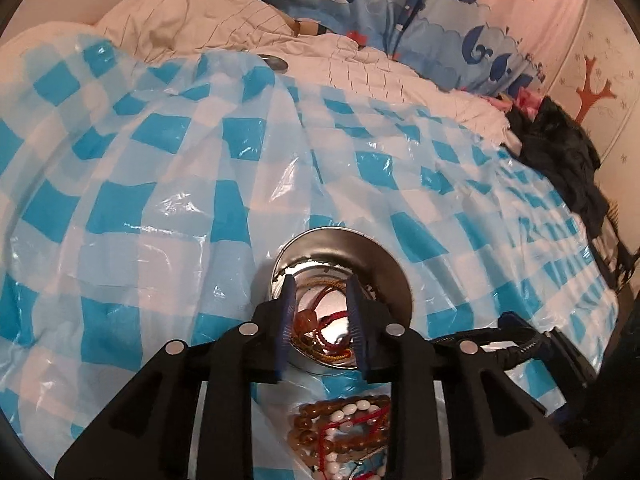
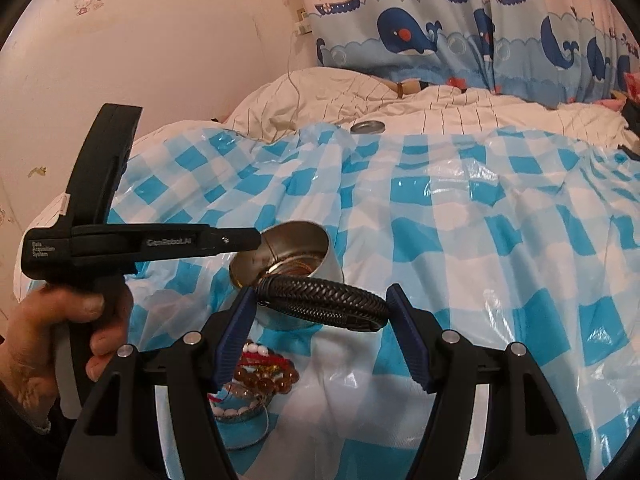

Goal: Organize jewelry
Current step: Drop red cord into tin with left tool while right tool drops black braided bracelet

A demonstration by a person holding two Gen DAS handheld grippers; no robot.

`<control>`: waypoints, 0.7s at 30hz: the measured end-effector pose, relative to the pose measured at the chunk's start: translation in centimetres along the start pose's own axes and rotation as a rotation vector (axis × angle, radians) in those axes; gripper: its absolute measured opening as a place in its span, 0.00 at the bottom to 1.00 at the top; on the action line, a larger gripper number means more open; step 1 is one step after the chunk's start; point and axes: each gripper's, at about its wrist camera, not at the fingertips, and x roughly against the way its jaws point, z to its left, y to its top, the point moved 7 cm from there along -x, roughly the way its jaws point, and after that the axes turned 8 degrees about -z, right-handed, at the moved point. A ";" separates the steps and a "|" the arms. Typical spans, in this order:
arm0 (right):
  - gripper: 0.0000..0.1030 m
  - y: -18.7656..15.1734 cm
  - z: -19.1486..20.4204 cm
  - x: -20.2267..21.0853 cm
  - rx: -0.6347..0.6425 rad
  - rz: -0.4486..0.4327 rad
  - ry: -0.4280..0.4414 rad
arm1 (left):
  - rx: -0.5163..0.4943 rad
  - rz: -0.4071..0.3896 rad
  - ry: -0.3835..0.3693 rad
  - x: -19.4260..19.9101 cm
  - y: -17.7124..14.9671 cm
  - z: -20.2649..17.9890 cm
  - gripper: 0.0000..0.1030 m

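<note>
- On the bed, over the blue-and-white checked plastic sheet (image 2: 460, 216), sits the round shiny metal tin (image 2: 280, 252), tipped so its mouth faces you; red cords and amber beads are already inside.
- Your right gripper (image 2: 320, 308) holds the black braided leather bracelet (image 2: 320, 298) across its blue fingers (image 2: 408, 340), which are spread wide and closed only as far as the band allows. The bracelet hangs just in front of the tin's rim, w/ one end at the mouth.
- Your left gripper (image 1: 322, 320) points into the tin (image 1: 340, 256), fingers part-closed w/ a gap between them. Can't tell if they pinch a cord or the rim; it looks like they're steadying the tin.
- Step in hand, as I read it: get the bracelet into the tin. Keep the left steady so the tin doesn't roll on the slick plastic.
- Lead w/ the end nearest the mouth, angle it down past the rim, and let go only once most of the loop is inside; the stiff band may spring back out.
- Next up: the pile of white and brown bead strings w/ red cord (image 2: 260, 368) lies on the sheet just below the tin, near you.
</note>
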 end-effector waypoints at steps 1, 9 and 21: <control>0.63 0.4 0.2 -0.1 0.017 -0.012 -0.002 | 0.004 -0.023 0.008 0.7 0.3 0.3 0.32; 0.65 4.0 3.7 -3.3 0.101 -0.105 0.060 | 0.138 -0.158 0.077 4.9 2.4 5.0 0.48; 0.77 -1.3 2.5 -3.2 0.122 0.105 0.023 | 0.132 -0.157 0.062 6.0 2.1 5.3 0.56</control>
